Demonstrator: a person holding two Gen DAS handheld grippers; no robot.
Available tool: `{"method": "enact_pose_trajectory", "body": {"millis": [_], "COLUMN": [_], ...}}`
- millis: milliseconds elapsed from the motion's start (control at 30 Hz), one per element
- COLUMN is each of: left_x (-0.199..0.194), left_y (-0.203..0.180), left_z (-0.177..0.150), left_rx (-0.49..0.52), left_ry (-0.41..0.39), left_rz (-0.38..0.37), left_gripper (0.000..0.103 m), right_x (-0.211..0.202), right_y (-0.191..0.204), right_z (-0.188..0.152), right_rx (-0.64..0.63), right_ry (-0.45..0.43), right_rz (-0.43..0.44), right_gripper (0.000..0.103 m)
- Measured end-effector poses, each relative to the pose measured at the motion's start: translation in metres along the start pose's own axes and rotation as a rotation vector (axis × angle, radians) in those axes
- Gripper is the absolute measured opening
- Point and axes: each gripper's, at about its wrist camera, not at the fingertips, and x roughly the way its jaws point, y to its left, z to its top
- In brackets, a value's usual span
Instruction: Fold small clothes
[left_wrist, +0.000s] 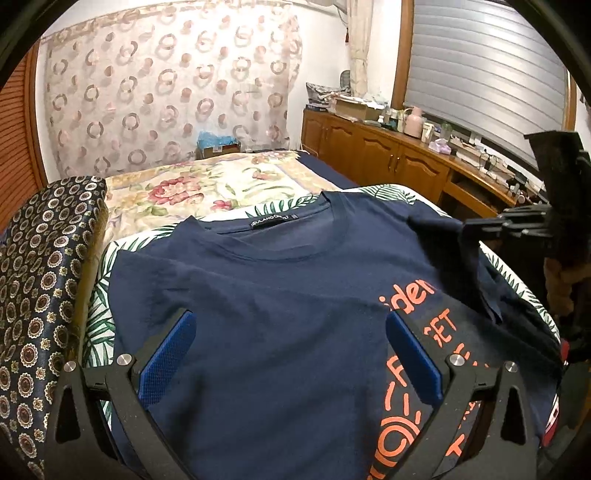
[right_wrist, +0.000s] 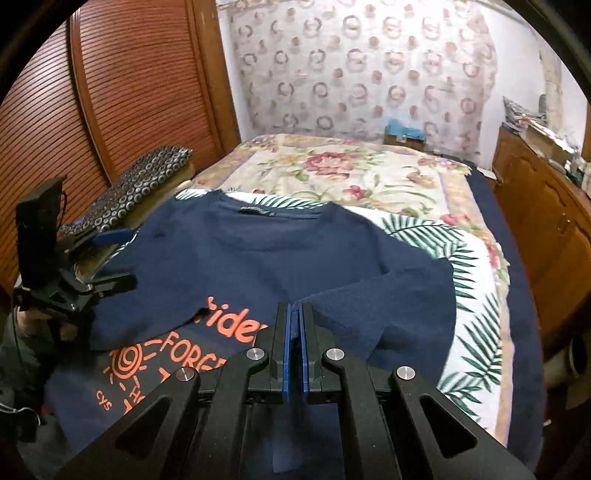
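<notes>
A navy T-shirt (left_wrist: 258, 295) is spread on the leaf-print cloth (right_wrist: 476, 280) at the bed's near end. Its sleeve (right_wrist: 388, 295) is pinched in the closed right gripper (right_wrist: 294, 314). The left gripper (left_wrist: 288, 325) is held wide open above, empty. A patterned cushion (left_wrist: 40, 266) lies along the left edge.

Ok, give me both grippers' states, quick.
Left gripper: open, hovering over the navy T-shirt, holding nothing.
Right gripper: shut on the T-shirt's sleeve.
</notes>
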Motion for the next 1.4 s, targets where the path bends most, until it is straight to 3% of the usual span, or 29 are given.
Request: {"method": "enact_pose_trajectory", "body": {"millis": [133, 267, 467, 600, 833, 1000, 1200, 1400], "left_x": [0.000, -0.001, 0.001, 0.001, 0.000, -0.001, -0.001, -0.002], "left_y": [0.000, 0.000, 0.001, 0.001, 0.000, 0.002, 0.002, 0.001], "left_z": [-0.001, -0.003, -0.004, -0.004, -0.007, -0.008, -0.008, -0.008], "left_rx": [0.001, 0.002, 0.001, 0.005, 0.014, 0.015, 0.009, 0.009], "left_ry": [-0.002, -0.002, 0.003, 0.005, -0.002, -0.005, -0.008, -0.012], "left_rz": [0.004, 0.007, 0.004, 0.006, 0.014, 0.015, 0.023, 0.033], "left_gripper": [0.103, 0.103, 0.103, 0.103, 0.103, 0.103, 0.103, 0.103], "right_x": [0.010, 0.005, 0.017, 0.027, 0.040, 0.047, 0.052, 0.055], "right_y": [0.000, -0.009, -0.024, -0.032, -0.033, -0.026, -0.020, -0.007], "right_z": [0.006, 0.012, 0.008, 0.000, -0.006, -0.007, 0.005, 0.021], "right_rx": [-0.007, -0.010, 0.007, 0.049, 0.083, 0.090, 0.042, -0.015], "right_ry": [0.006, -0.005, 0.030, 0.064, 0.122, 0.148, 0.116, 0.059], "right_rz": [0.005, -0.041, -0.134, -0.147, -0.100, -0.021, -0.028, -0.007], "right_gripper": [0.005, 0.019, 0.020, 0.042, 0.043, 0.043, 0.009, 0.004]}}
